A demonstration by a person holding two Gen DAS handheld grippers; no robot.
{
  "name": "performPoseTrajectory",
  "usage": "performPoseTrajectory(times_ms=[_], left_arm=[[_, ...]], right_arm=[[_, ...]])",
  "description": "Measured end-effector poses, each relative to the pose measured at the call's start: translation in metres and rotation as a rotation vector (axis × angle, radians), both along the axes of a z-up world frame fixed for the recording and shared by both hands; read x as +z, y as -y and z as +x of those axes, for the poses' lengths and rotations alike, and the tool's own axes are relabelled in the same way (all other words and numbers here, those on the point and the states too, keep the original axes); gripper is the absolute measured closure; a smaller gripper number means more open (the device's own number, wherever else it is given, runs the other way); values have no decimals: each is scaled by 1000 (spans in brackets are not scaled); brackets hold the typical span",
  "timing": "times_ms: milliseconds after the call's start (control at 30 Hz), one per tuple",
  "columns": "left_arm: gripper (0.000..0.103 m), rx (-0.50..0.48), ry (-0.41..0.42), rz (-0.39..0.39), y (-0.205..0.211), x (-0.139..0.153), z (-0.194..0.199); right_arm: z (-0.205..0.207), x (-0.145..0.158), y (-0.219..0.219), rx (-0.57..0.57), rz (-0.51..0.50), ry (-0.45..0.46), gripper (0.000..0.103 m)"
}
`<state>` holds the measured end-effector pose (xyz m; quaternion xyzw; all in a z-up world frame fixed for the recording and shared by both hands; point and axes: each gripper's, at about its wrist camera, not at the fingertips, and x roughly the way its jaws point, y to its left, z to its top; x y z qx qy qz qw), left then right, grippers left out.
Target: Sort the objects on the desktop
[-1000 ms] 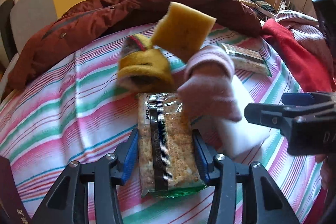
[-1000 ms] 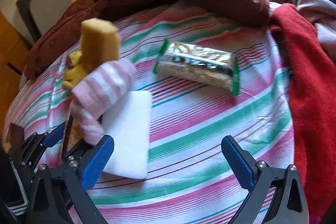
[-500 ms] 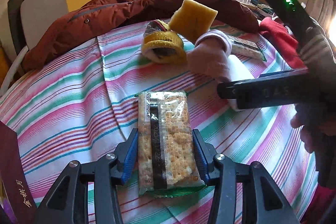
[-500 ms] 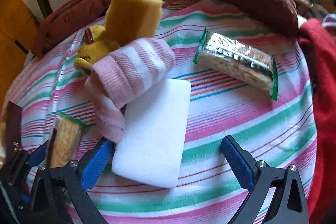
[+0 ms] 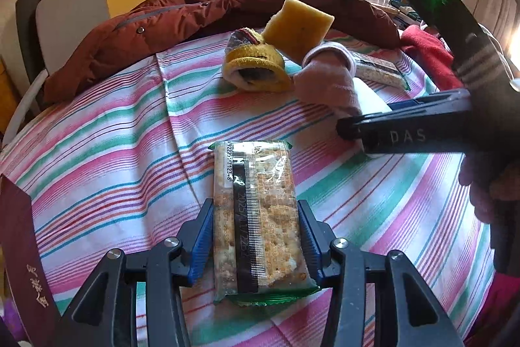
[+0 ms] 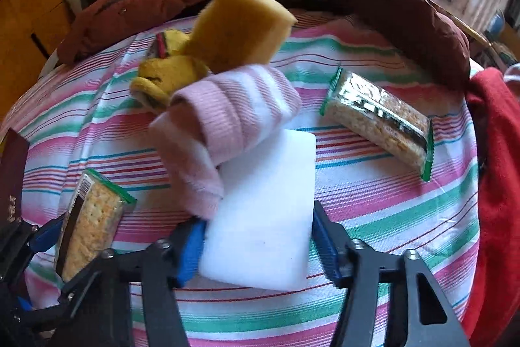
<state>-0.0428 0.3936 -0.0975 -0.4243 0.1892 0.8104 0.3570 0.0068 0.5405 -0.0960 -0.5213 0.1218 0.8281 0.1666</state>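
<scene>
We grip a cracker pack (image 5: 256, 217) in our left gripper (image 5: 256, 246), our right gripper (image 6: 256, 252) straddles the white pad (image 6: 263, 217) but whether it pinches we cannot tell, and socks (image 6: 234, 116), sponge (image 6: 240, 28) and the pack at two o'clock (image 6: 380, 116) lie unsorted.

Glossy plastic cracker pkt (image 5: 256, 213), cloth sock (image 6: 227, 119)

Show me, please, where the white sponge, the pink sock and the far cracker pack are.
white sponge (image 6: 266, 217), right wrist view, middle of its top face
pink sock (image 6: 234, 116), right wrist view, rolled middle
far cracker pack (image 6: 378, 119), right wrist view, wrapper centre
</scene>
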Motion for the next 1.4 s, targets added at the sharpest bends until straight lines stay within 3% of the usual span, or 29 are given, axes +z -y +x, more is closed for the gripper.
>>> performPoseTrajectory(times_ms=[433,933,1067,1300,1400], left_arm=[[54,62,-42,15,32,0,24],[54,138,-45,17,76,8,34],[54,159,-61,35,90,18,36],[54,172,-123,84,109,48,45],[54,181,-157,107,117,63,48]], right_arm=[[19,8,11,63,-39,8,44],[10,3,48,343,-70,-16,43],[31,1,76,392,-56,-19,41],[14,-9,84,419,-29,-25,42],[-30,-17,88,421,-29,-32,42]])
